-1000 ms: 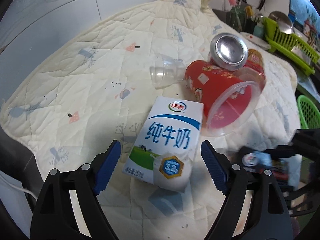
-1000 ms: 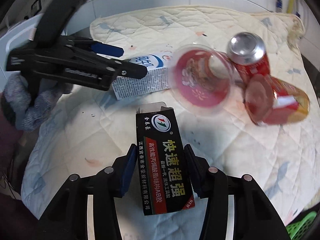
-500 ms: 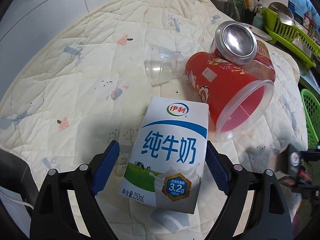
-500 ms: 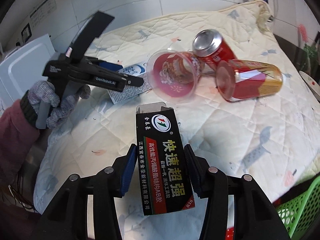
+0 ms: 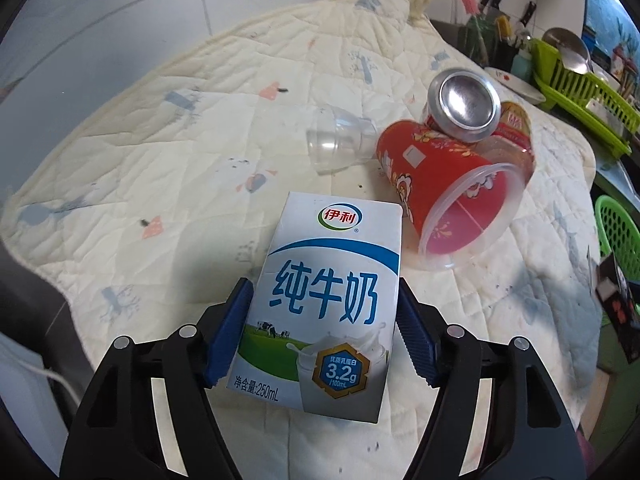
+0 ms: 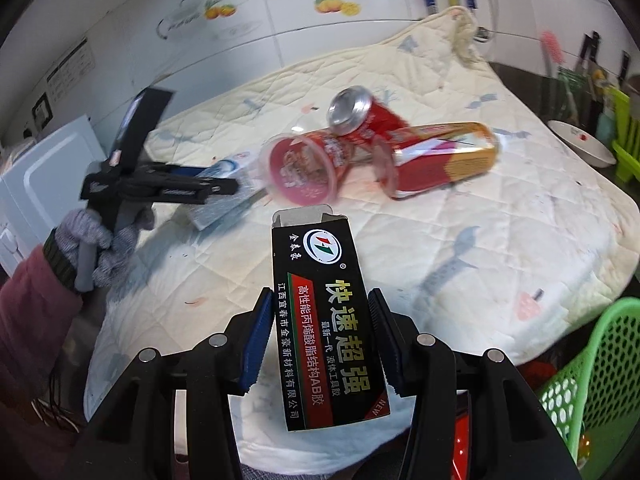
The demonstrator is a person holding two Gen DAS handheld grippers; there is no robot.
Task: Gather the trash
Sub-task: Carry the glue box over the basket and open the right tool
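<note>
My left gripper (image 5: 320,332) is shut on a white and blue milk carton (image 5: 324,304), its blue pads pressed to both sides. Beyond it a red plastic cup (image 5: 448,196) lies on its side, with a red soda can (image 5: 464,106) and a small clear cup (image 5: 340,144) beside it. My right gripper (image 6: 318,344) is shut on a black glue box (image 6: 324,320) and holds it above the quilt's front edge. The right wrist view also shows the left gripper (image 6: 176,188) with the milk carton (image 6: 224,196), the red cup (image 6: 298,170), the can (image 6: 360,114) and a red and gold tube container (image 6: 440,156).
A cream quilted cloth (image 5: 200,128) covers the table. A green mesh basket (image 6: 596,364) stands low at the right of the table's edge. A green dish rack (image 5: 580,80), a bowl (image 6: 580,146) and utensils stand at the far right. White tiled wall is behind.
My left gripper has closed its pads onto the milk carton. My right gripper has pulled back and risen with the glue box, so the green basket has come into its view.
</note>
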